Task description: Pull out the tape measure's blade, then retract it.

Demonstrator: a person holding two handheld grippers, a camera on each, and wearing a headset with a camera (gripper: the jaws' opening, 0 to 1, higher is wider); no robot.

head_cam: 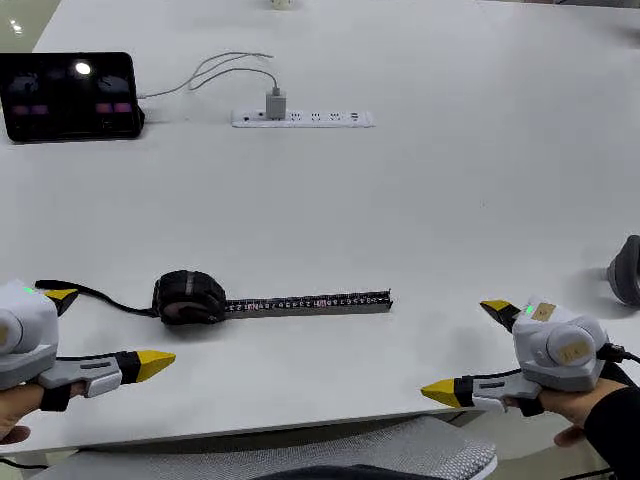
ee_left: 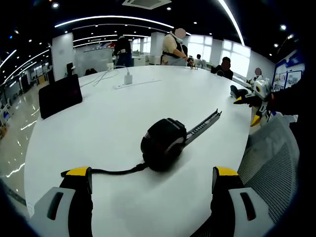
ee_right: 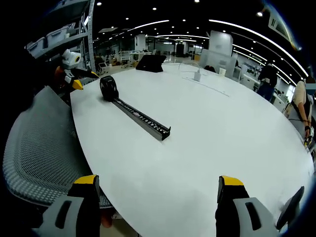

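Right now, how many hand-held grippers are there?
2. The left hand-held gripper is at the near left, by the tape measure; the right hand-held gripper is at the near right. None look hidden.

Blade (head_cam: 310, 302) markings too small for me to read. Dark object (head_cam: 627, 270) at the head view's right edge: cut off, kind undetermined. Tablet (head_cam: 70, 95) screen: blurred glow, content illegible. My left gripper (head_cam: 110, 328): rear body cropped by the head view's left edge.
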